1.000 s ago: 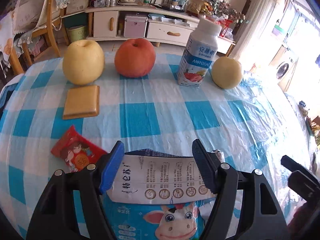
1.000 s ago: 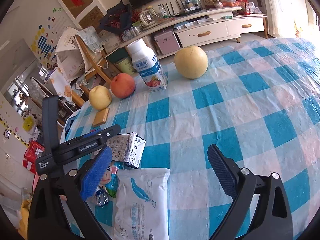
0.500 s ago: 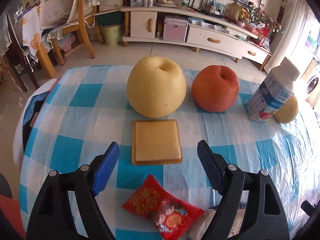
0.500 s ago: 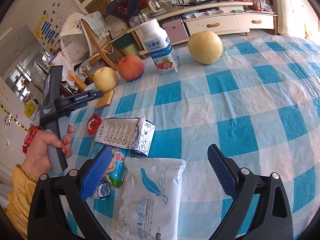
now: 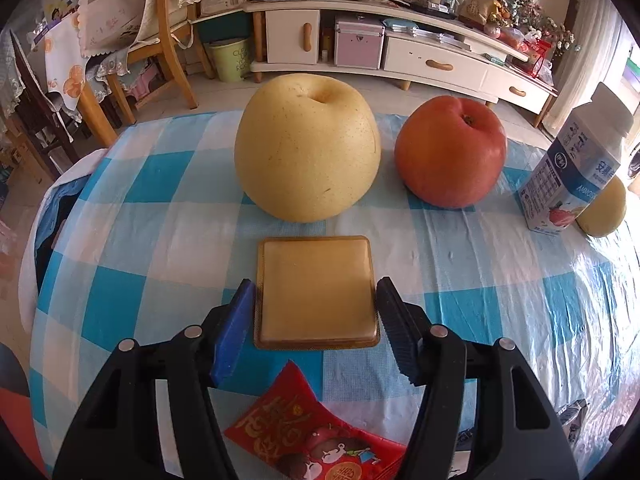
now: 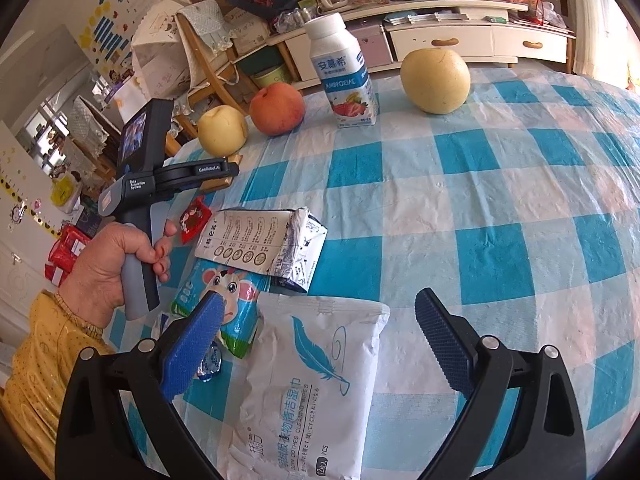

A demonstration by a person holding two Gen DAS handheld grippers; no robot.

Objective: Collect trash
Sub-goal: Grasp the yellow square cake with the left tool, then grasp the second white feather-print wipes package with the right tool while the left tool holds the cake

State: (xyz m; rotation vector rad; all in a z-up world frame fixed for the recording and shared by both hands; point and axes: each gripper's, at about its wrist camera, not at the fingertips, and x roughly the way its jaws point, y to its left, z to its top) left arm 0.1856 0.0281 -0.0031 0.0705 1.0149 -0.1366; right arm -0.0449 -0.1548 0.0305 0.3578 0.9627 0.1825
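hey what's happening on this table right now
A person is clearing trash with two tools. The left hand-held gripper has just been closing around a flat square tan plastic tray; whether its pads touch is unclear. The right hand-held gripper hangs open over a white wet-wipes pack.

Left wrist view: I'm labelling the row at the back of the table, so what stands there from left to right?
Yellow pear → red apple → yogurt bottle. A second yellow fruit sits partly hidden behind the bottle, so I leave it out.
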